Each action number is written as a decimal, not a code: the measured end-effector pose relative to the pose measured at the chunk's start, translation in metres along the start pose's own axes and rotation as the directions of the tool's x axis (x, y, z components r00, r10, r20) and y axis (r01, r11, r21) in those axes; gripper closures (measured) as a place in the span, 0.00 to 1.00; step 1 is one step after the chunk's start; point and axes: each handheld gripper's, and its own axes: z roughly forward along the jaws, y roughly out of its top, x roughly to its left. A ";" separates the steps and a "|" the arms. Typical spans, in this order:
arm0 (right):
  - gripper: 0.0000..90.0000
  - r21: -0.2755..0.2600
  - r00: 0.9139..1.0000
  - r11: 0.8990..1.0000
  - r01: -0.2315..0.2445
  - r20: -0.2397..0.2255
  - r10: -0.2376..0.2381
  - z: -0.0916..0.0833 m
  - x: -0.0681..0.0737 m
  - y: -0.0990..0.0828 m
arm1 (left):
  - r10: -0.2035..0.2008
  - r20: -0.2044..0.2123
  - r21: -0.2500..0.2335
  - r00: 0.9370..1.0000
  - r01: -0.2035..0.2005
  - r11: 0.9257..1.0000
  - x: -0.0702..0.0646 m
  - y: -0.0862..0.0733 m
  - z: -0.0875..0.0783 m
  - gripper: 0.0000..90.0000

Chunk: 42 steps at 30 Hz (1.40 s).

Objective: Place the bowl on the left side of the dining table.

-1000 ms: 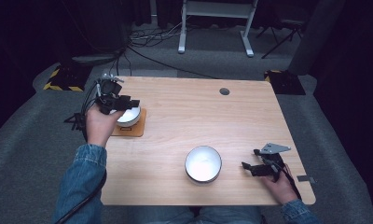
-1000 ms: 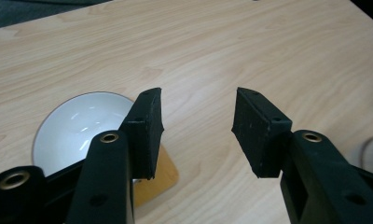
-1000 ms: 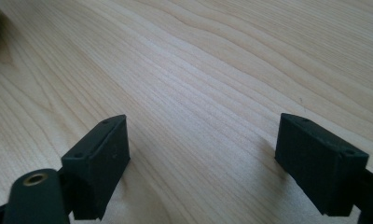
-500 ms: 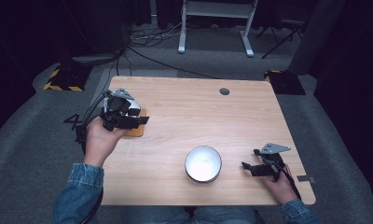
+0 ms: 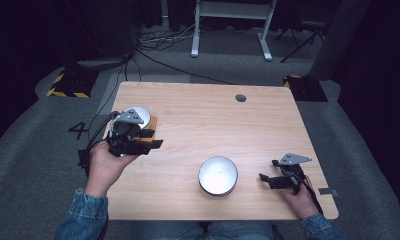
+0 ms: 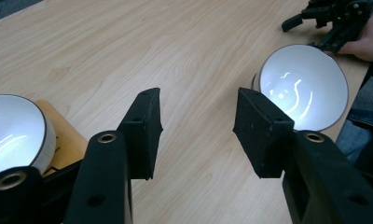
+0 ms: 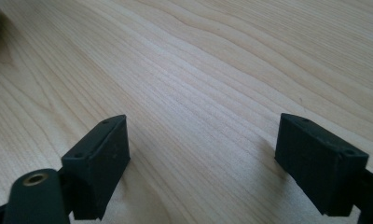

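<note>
Left gripper at mid-left of the high view – jaws apart, empty, beside the small bowl; right gripper lower right, released too.

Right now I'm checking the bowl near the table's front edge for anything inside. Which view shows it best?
The left gripper view: it looks into the bowl, whose glossy white inside shows reflections and nothing else. The high view shows the whole bowl from above, but small and washed out. The right gripper view shows a white sliver at its top left corner, too little to identify.
</note>
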 end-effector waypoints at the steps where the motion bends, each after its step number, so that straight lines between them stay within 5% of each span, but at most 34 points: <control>1: 0.20 0.000 1.000 1.000 0.000 0.000 0.000 0.000 0.000 0.000 | 0.009 -0.006 -0.008 1.000 -0.009 1.000 -0.003 -0.002 0.000 0.57; 7: 0.20 0.000 1.000 1.000 0.000 0.000 0.000 0.000 0.000 0.000 | 0.010 0.033 -0.029 0.999 -0.009 1.000 -0.016 -0.014 0.002 0.57; 11: 0.20 0.000 1.000 1.000 0.000 0.000 0.000 0.000 0.000 0.000 | 0.024 -0.002 0.000 1.000 -0.024 1.000 -0.024 -0.022 0.006 0.56; 14: 0.20 0.000 1.000 1.000 0.000 0.000 0.000 0.000 0.000 0.000 | 0.022 0.035 -0.002 0.999 -0.022 1.000 -0.030 -0.026 0.011 0.56; 17: 0.20 0.000 1.000 1.000 0.000 0.000 0.000 0.000 0.000 0.000 | 0.040 0.020 0.011 0.999 -0.040 0.999 -0.033 -0.029 0.016 0.56; 21: 0.20 0.000 1.000 1.000 0.000 0.000 0.000 0.000 0.000 0.000 | 0.017 0.061 0.014 0.998 -0.018 1.000 -0.037 -0.037 0.021 0.56; 24: 0.20 0.000 1.000 1.000 0.000 0.000 0.000 0.000 0.000 0.000 | 0.007 0.054 -0.019 0.998 -0.006 1.000 -0.034 -0.046 0.024 0.56; 28: 0.20 0.000 1.000 1.000 0.000 0.000 0.000 0.000 0.000 0.000 | -0.033 0.010 0.044 0.999 0.032 0.999 -0.033 -0.053 0.033 0.55; 29: 0.20 0.000 1.000 1.000 0.001 0.000 -0.001 0.000 0.000 0.000 | -0.041 0.038 0.043 0.998 0.040 0.998 -0.031 -0.057 0.036 0.55; 37: 0.20 0.000 1.000 1.000 0.001 0.000 -0.001 0.000 0.000 0.000 | -0.017 0.015 0.119 1.000 0.015 0.993 -0.030 -0.066 0.057 0.55; 42: 0.20 0.000 1.000 1.000 0.001 -0.001 -0.001 0.000 0.000 0.000 | -0.013 0.042 0.179 0.999 0.005 0.984 -0.033 -0.070 0.078 0.55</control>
